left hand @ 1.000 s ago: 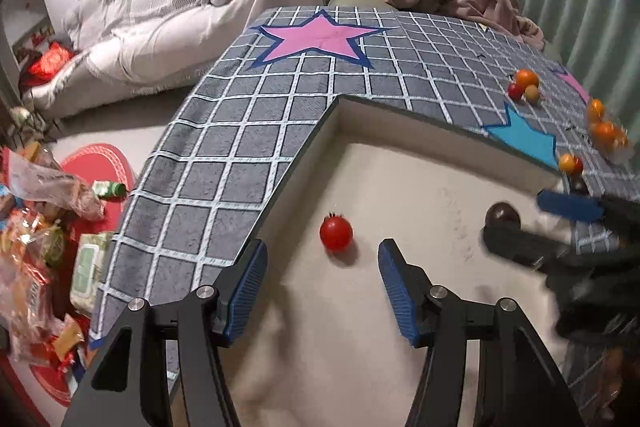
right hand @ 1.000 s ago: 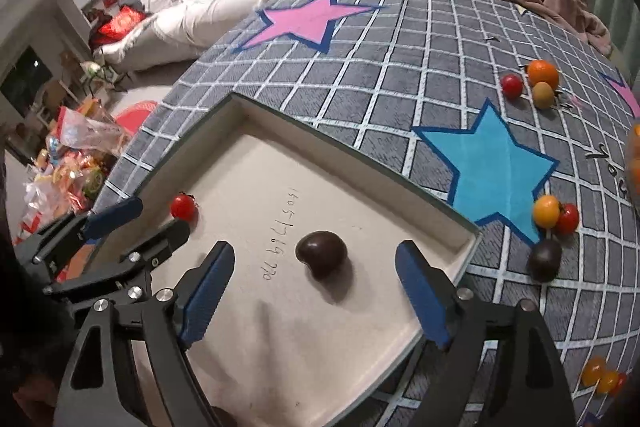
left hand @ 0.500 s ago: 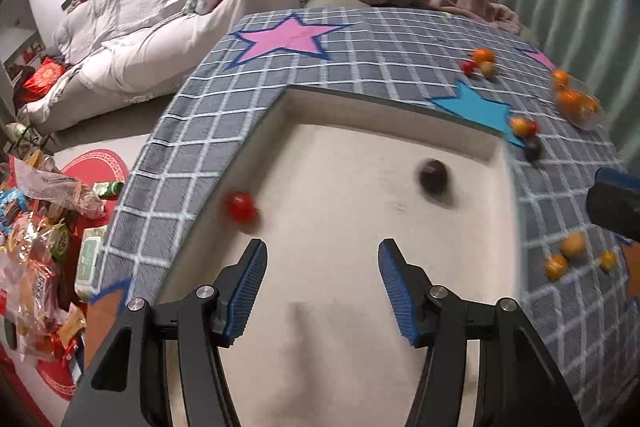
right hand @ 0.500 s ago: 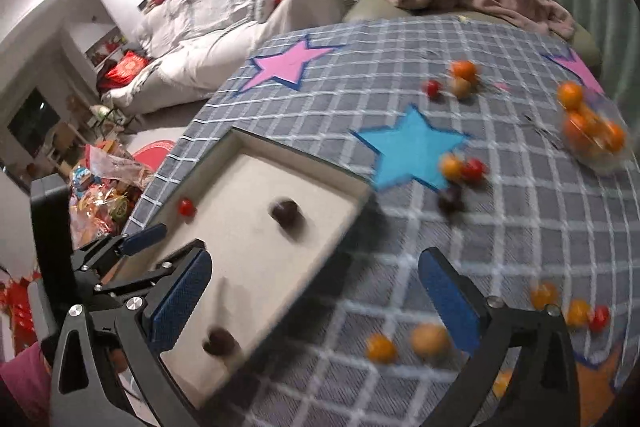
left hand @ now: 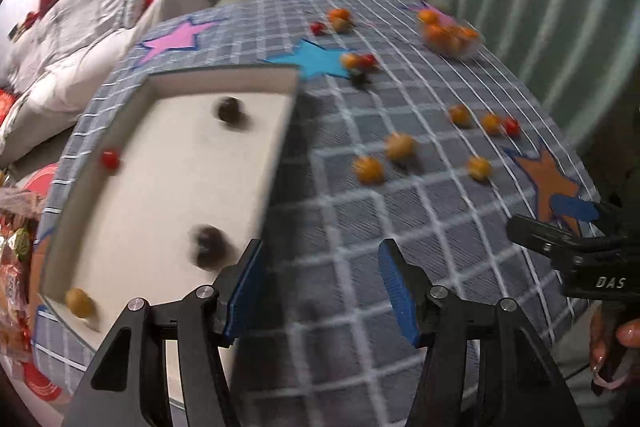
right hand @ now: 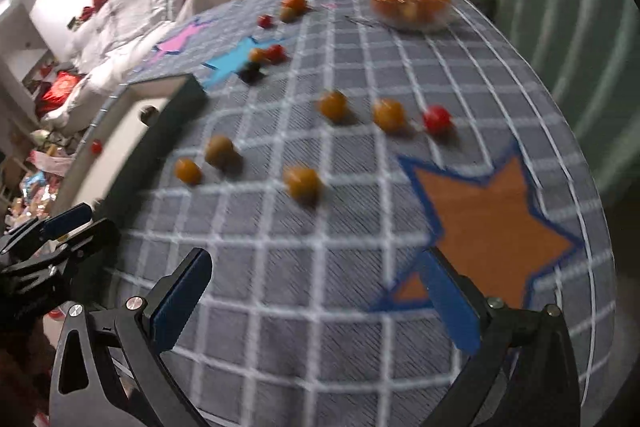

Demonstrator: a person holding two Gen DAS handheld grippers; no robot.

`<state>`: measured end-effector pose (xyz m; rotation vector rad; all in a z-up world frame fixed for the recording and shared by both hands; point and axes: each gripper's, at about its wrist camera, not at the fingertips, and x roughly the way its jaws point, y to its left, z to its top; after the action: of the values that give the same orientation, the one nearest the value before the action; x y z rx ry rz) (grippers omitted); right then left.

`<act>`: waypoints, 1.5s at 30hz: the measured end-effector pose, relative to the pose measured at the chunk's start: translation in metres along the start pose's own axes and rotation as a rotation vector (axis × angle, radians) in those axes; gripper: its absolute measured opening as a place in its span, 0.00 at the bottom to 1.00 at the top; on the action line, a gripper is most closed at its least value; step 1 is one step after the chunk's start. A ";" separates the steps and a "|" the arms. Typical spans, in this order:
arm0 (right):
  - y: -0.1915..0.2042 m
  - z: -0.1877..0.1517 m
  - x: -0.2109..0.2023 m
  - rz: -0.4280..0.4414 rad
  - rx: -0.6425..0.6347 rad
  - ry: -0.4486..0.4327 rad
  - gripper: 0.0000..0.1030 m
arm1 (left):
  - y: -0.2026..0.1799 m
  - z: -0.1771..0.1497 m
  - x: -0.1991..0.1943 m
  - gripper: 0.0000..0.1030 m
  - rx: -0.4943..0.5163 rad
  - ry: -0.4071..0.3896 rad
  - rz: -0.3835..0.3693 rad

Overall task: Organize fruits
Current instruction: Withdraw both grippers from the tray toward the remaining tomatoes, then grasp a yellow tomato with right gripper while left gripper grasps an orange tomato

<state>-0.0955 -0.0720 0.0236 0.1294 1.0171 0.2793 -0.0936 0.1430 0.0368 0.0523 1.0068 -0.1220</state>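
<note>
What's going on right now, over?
Left gripper and right gripper open, empty. Four fruits in the tray; orange fruit loose on the tablecloth. Nothing blocking.

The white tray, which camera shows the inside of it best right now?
The left wrist view. There the white tray shows nearly its whole floor, with four fruits inside, though blurred. The right wrist view catches the tray only as a sliver at the left, mostly its dark outer wall.
</note>
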 end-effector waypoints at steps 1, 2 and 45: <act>-0.005 -0.005 0.000 -0.012 0.000 -0.001 1.00 | -0.007 -0.002 0.003 0.58 0.014 0.005 0.004; -0.008 -0.009 0.000 -0.021 0.000 -0.003 1.00 | -0.016 -0.005 0.008 0.58 0.027 0.012 0.015; 0.028 0.035 0.038 -0.012 -0.283 -0.041 0.51 | -0.027 0.046 0.067 0.57 0.021 -0.019 0.036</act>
<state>-0.0517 -0.0331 0.0168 -0.1272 0.9271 0.4050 -0.0230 0.1059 0.0055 0.0881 0.9848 -0.0996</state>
